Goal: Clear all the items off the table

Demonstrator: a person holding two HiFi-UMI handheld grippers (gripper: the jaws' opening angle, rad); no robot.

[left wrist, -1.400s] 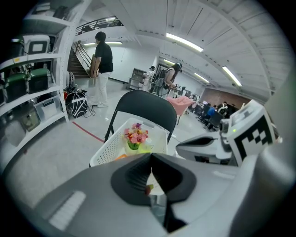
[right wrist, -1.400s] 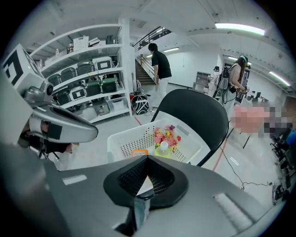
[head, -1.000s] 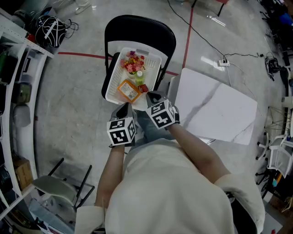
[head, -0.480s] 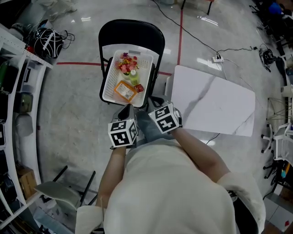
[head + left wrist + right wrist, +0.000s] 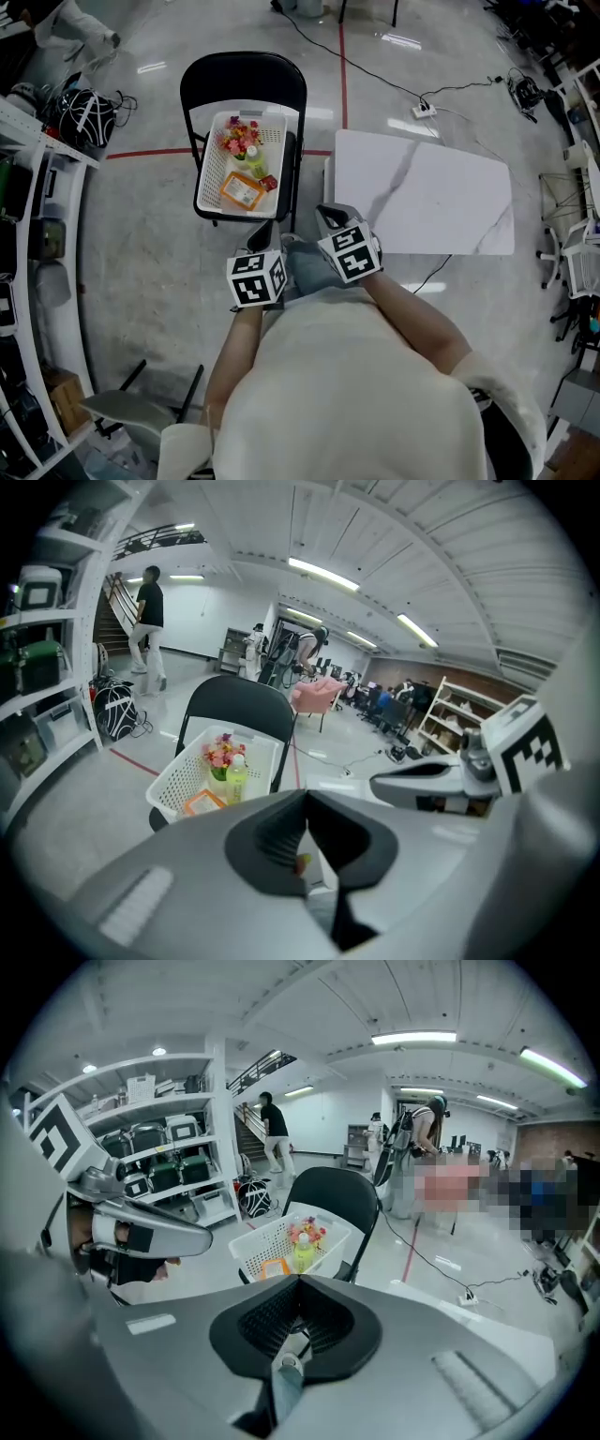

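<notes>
Two clenched, empty grippers at centre: left gripper (image 5: 263,230), right gripper (image 5: 330,214). Upper left, white plastic basket (image 5: 208,178) on black folding chair (image 5: 242,80) holds pink flowers (image 5: 240,138), green bottle (image 5: 253,159), orange packet (image 5: 242,190), beside white marble table (image 5: 441,202).

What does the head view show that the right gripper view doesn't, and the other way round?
Only the head view: the whole white table top seen from above, and the wearer's own shoulders and arms. Only the right gripper view: the ceiling lights and a person by the stairs. Both: the black chair bearing the white basket with flowers, a green bottle and an orange packet.
</notes>
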